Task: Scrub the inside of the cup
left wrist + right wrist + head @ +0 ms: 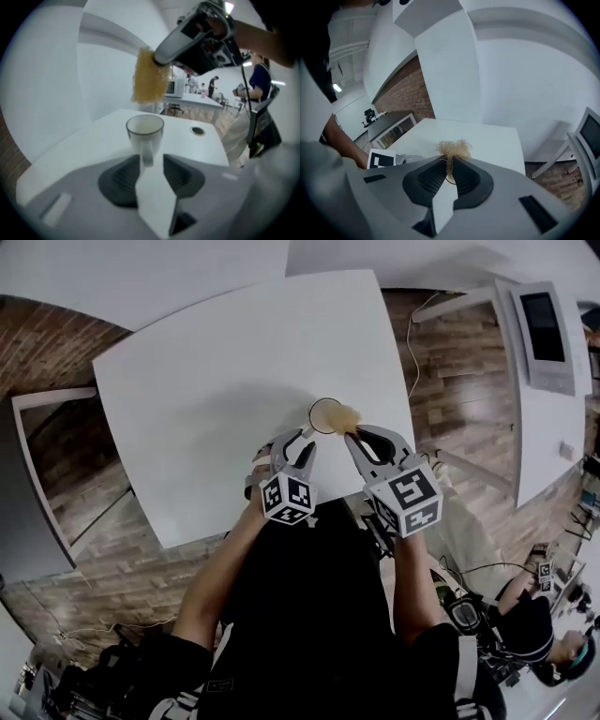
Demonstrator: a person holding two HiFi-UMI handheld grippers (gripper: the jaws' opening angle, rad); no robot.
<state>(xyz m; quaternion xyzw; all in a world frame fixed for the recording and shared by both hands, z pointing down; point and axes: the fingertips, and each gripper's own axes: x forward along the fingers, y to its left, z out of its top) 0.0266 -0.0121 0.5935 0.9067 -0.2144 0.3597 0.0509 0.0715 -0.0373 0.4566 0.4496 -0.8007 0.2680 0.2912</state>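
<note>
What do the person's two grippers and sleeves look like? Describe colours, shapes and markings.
Both are light grey plastic, with two curved jaws lined by dark ribbed pads. The left gripper and right gripper each carry a white cube printed with black square markers. The person wears a black short-sleeved top.

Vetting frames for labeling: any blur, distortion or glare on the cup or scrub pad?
Head view: heavy fisheye bows the table; cup small, clear. Left gripper view: dark corners, near jaws soft, cup readable. Right gripper view: scrub pad crisp; no glare.
</note>
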